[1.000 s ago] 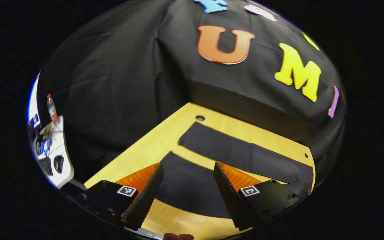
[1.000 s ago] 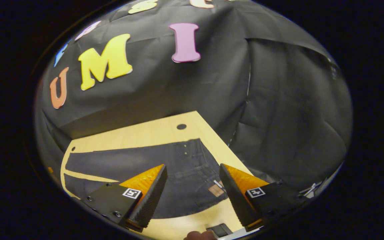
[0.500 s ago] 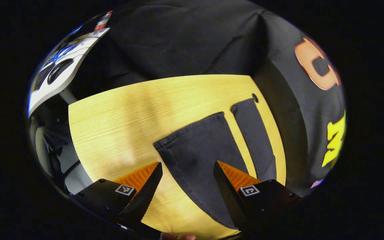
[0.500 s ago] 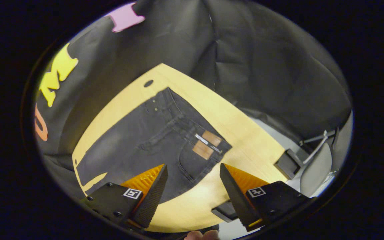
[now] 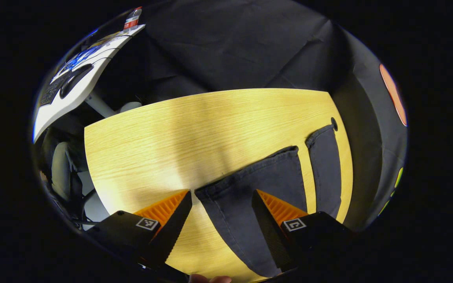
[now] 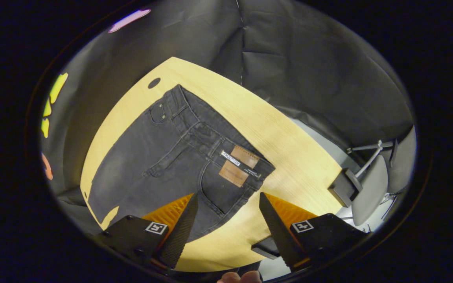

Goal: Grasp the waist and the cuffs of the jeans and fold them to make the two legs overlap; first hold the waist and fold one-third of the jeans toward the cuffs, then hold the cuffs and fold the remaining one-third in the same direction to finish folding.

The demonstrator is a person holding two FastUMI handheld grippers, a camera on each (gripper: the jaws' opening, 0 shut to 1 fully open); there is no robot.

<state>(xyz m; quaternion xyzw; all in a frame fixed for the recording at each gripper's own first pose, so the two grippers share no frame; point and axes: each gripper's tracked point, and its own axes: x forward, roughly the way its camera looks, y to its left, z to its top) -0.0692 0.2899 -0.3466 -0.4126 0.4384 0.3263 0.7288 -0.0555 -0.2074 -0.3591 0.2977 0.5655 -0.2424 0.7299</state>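
In the left gripper view, the left gripper (image 5: pixel 220 204) hangs above the table with its two fingers spread wide and nothing between them; the near trouser leg's cuff (image 5: pixel 246 173) lies under the gap, its hem running from about 7 o'clock toward 2 o'clock. Two legs can be counted here: the near leg (image 5: pixel 258 188) and, beyond a thin strip of bare wood at 3 o'clock, the far leg (image 5: pixel 326 169), whose cuff ends just beside one round hole (image 5: pixel 334 121) in the wooden table (image 5: pixel 163 137). At 10 o'clock, past the table edge, stands a white desk (image 5: pixel 73 94) with one bottle on its far end. In the right gripper view, the right gripper (image 6: pixel 228 214) is likewise spread wide and empty, poised over the near corner of the waist of the one pair of dark jeans (image 6: pixel 151 157), which lies flat on the table. Two tan leather patches (image 6: pixel 238 165) sit on the waistband at 12 o'clock from the fingers. One chair (image 6: pixel 370 184) stands off the table at 3 o'clock, and one fingertip (image 6: pixel 240 277) of the holding hand peeks in at 6 o'clock.
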